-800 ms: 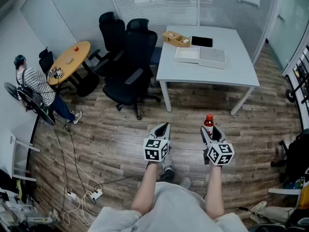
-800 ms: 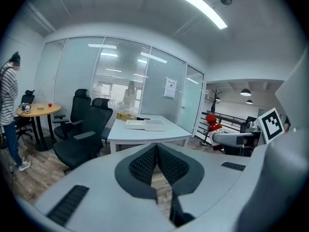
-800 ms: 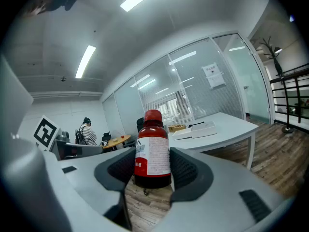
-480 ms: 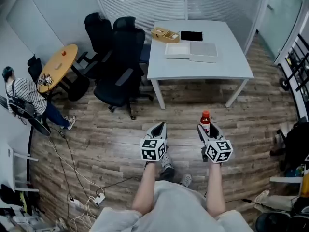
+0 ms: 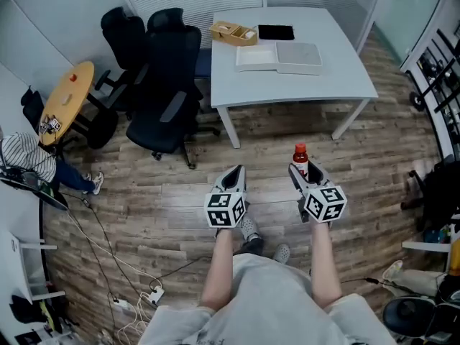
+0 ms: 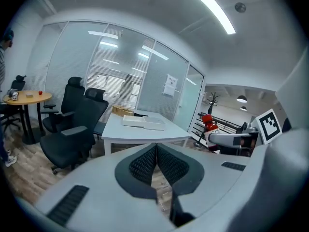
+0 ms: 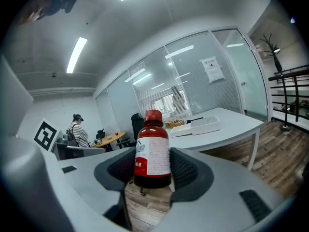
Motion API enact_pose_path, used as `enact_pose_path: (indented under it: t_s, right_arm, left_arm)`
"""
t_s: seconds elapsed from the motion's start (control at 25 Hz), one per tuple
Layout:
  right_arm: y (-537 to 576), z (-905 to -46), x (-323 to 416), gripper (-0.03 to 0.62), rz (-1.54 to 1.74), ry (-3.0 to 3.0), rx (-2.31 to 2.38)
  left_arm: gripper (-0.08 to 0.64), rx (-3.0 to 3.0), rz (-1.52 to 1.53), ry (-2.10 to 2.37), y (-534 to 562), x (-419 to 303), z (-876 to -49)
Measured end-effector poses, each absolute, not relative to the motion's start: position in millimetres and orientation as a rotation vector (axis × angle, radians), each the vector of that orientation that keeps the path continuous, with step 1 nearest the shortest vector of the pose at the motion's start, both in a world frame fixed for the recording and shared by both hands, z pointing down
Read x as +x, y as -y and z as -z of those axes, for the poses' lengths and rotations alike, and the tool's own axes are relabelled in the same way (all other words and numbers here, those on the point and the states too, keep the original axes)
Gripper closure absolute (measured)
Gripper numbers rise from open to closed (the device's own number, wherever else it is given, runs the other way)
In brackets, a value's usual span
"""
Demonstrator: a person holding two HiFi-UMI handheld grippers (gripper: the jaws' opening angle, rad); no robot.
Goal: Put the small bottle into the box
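White table [image 5: 287, 85] has been drawn nearer in the head view since the earlier frame; both grippers are kept level. Small bottle [image 7: 152, 149] is clamped upright in right gripper [image 7: 153, 164], well apart from wooden box [image 5: 233, 32] at the tabletop's far left corner. Left gripper [image 6: 155, 157] is closed, nothing held. Step judged: carry. Next: table to be reached, bottle lowered into box, then released.

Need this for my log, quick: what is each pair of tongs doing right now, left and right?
Left tongs: closed, empty.
Right tongs: closed on the small bottle, held upright.
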State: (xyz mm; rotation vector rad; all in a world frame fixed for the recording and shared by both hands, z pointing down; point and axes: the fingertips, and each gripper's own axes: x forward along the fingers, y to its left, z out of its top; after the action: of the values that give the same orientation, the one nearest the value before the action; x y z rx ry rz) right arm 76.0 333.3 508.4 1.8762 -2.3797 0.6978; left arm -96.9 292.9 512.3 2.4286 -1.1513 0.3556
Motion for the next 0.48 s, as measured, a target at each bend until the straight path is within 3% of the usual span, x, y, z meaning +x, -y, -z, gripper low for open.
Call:
enact_pose_path:
  t_s: [0.48]
  right_arm:
    - [-264.3, -508.6, 71.5, 0.369, -0.671, 2.324, 1.935]
  left_arm:
    - [0.531, 2.388, -0.333, 1.183, -207.6, -139.6, -513.6]
